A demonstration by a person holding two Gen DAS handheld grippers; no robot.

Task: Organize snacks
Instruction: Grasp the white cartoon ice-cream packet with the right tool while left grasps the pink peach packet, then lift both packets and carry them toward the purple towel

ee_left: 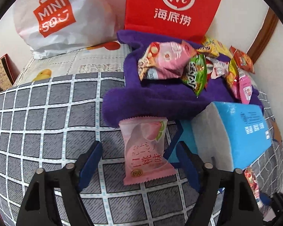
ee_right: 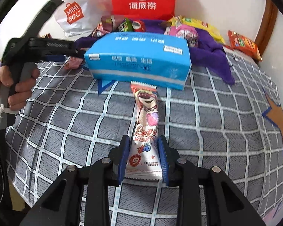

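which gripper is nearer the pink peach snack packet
Left. The left gripper has its open fingers on either side of the pink peach packet; the right gripper is beyond the blue tissue pack, gripping a bear-print bar.

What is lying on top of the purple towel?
On the purple towel lies a loose pile of snack packets: pink, green, yellow and red wrappers. The blue tissue pack hides its near edge; anything under the pile is covered.

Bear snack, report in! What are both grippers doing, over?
Right gripper shut on bear snack. Left gripper open around pink peach packet. Blue tissue pack straight ahead of both.
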